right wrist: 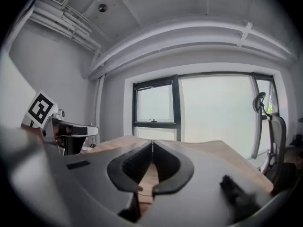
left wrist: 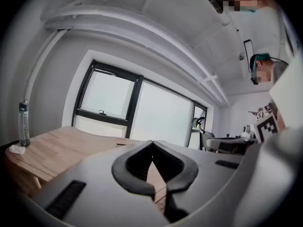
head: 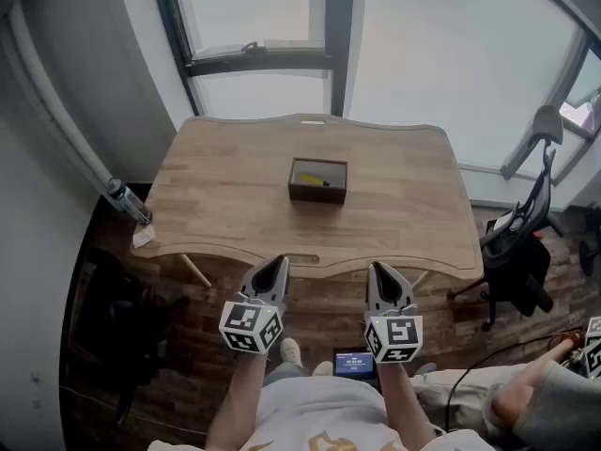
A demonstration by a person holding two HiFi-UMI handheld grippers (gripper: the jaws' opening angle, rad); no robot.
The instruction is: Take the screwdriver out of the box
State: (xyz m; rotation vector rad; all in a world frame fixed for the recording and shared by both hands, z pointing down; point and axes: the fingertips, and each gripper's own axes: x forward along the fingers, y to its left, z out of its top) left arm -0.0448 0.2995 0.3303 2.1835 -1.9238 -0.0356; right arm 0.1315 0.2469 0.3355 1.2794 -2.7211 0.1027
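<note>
- From the head view I see the box [head: 316, 195] near the middle of the wooden table [head: 225, 214], and the yellow screwdriver [head: 314, 179] lies inside it
- Only this view gives me the box; the two gripper views look low across the tabletop towards the windows
- The left gripper [head: 279, 261] and the right gripper [head: 377, 267] hang side by side before the near table edge, well apart from the box
- In the left gripper view the jaws are clenched, tips meeting, nothing between them; it also shows a bottle [left wrist: 22, 124] at the table's left edge
- In the right gripper view the jaws are pressed together as well and empty; there I see the office chair [right wrist: 275, 141] at the right
</note>
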